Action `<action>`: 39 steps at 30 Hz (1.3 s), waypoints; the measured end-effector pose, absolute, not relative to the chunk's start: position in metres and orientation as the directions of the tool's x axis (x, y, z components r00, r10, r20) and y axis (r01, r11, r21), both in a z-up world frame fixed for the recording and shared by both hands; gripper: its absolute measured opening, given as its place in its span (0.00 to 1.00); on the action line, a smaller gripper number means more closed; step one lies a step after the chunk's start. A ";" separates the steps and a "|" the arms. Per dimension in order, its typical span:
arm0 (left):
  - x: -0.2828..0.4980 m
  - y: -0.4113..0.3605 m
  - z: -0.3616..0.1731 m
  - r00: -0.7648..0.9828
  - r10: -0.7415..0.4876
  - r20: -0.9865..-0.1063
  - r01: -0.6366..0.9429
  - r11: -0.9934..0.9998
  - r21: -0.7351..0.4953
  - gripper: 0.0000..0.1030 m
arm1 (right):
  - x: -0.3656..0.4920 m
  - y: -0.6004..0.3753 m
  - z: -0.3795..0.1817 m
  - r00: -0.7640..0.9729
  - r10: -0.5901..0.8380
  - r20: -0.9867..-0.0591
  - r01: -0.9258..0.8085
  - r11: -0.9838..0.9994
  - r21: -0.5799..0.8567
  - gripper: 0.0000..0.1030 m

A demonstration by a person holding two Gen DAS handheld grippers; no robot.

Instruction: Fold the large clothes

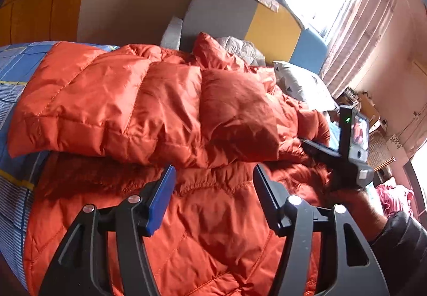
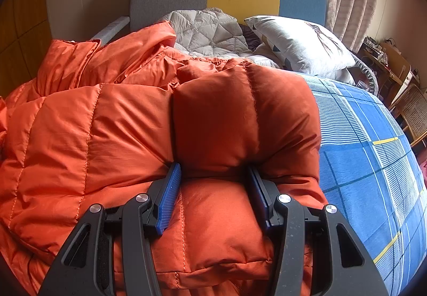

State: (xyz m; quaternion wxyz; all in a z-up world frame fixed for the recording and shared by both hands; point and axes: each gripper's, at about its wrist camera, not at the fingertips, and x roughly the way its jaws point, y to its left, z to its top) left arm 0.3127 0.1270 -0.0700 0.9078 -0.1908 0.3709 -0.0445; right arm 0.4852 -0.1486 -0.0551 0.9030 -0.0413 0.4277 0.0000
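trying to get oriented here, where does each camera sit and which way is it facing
Left wrist: on the left gripper, jaws open above the orange puffer jacket, looking toward the headboard; the right gripper and the right hand show at right.
Right wrist: on the right gripper, looking up the bed at the pillow; open fingers straddle a puffy fold of the jacket.
Shared: jacket, blue plaid bedsheet, headboard, pillow, curtain.

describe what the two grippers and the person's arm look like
Both the left gripper and right gripper are matte black frames with silver round pivot pins and ribbed blue pads on the fingers. The right one's body carries a small screen and green light. The hand wears a dark sleeve.
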 end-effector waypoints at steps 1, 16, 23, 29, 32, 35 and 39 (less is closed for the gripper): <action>0.313 0.127 -0.072 0.718 -0.217 -0.662 -0.065 0.925 -0.374 0.58 | 0.486 -0.150 -0.055 0.632 -0.027 -0.774 -0.037 0.997 -0.065 0.49; 0.302 0.163 -0.101 0.679 -0.049 -0.732 -0.240 0.928 -0.285 0.59 | 0.463 -0.118 -0.005 0.575 0.378 -0.725 -0.244 0.926 0.289 0.49; 0.304 0.164 -0.103 0.677 -0.044 -0.735 -0.245 0.928 -0.281 0.60 | 0.447 -0.056 -0.001 0.391 0.644 -0.657 -0.385 0.763 0.520 0.63; 0.307 0.162 -0.104 0.679 -0.047 -0.733 -0.246 0.926 -0.287 0.61 | 0.439 -0.020 -0.008 0.355 0.643 -0.679 -0.428 0.757 0.493 0.32; 0.304 0.165 -0.103 0.690 -0.052 -0.722 -0.245 0.922 -0.301 0.61 | 0.434 -0.020 -0.004 0.376 0.633 -0.677 -0.440 0.765 0.471 0.16; 0.300 0.174 -0.100 0.707 -0.051 -0.706 -0.259 0.909 -0.326 0.62 | 0.434 -0.027 0.006 0.416 0.610 -0.674 -0.446 0.783 0.433 0.11; 0.298 0.188 -0.096 0.721 -0.036 -0.692 -0.290 0.892 -0.348 0.65 | 0.440 -0.050 0.016 0.473 0.581 -0.663 -0.413 0.811 0.416 0.10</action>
